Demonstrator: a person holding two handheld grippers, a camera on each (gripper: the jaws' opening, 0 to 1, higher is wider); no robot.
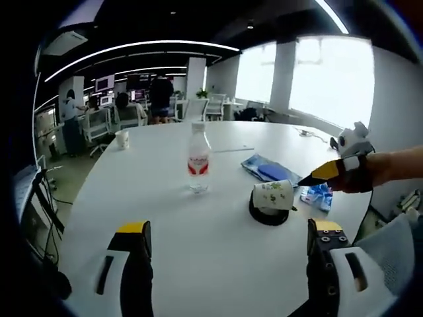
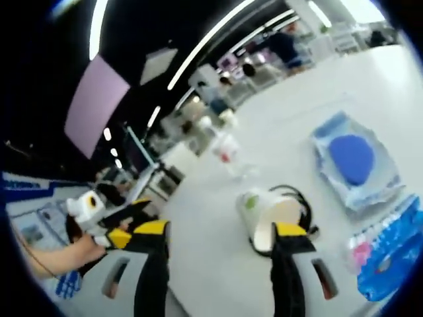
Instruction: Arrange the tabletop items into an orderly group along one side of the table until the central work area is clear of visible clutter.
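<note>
Big white round table [image 1: 165,218] in an open-plan office, with a water bottle [image 1: 198,160] and a tipped paper cup [image 1: 272,195] on it. Both grippers, left [image 1: 228,231] and right [image 2: 218,232], are spread wide, holding nothing.

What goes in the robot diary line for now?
left claw: open, empty | right claw: open, nearing tipped paper cup | water bottle: upright

bottle [image 2: 228,153]: motion-blurred | blue packet [image 2: 390,254]: cut by edge

On the table [image 1: 198,238] we see a bottle [image 1: 198,158] standing left of a tipped cup [image 1: 272,195], which lies on a coaster [image 1: 268,214]; packets [image 1: 268,170] lie behind it.
</note>
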